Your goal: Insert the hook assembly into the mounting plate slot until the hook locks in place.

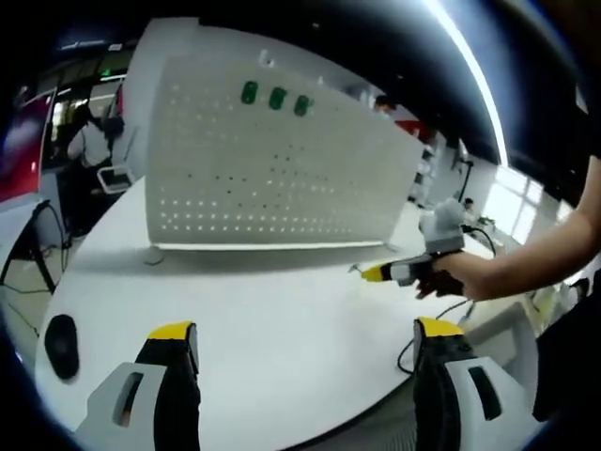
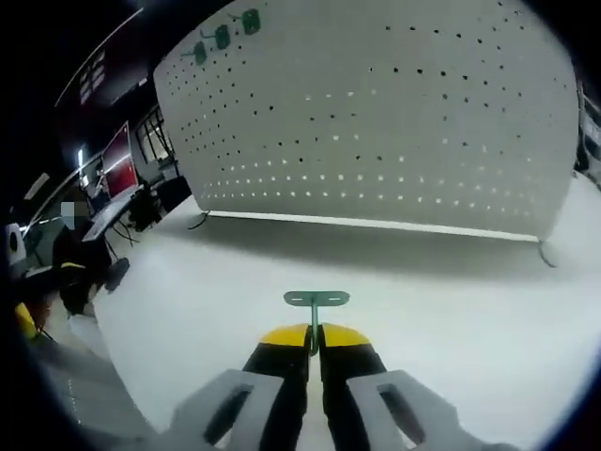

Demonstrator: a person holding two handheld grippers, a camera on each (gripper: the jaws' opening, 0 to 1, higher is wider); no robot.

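Note:
A white perforated mounting plate (image 1: 272, 169) stands upright on the white table (image 1: 272, 319), with three green hooks (image 1: 276, 98) near its top edge. The same plate (image 2: 385, 122) faces the right gripper view, its green hooks (image 2: 223, 36) at the upper left. My right gripper (image 2: 315, 338) is shut on a green hook assembly (image 2: 316, 303), whose flat T-shaped head points toward the plate, some way short of it. From the right of the left gripper view comes that gripper (image 1: 376, 273) held by a hand. My left gripper (image 1: 305, 331) is open over the table with nothing between its fingers.
A black computer mouse (image 1: 61, 346) lies near the table's left edge. Cables (image 1: 441, 319) hang off the right side. Plate feet (image 1: 153, 256) rest on the table. People and desks with monitors (image 2: 117, 160) stand in the background.

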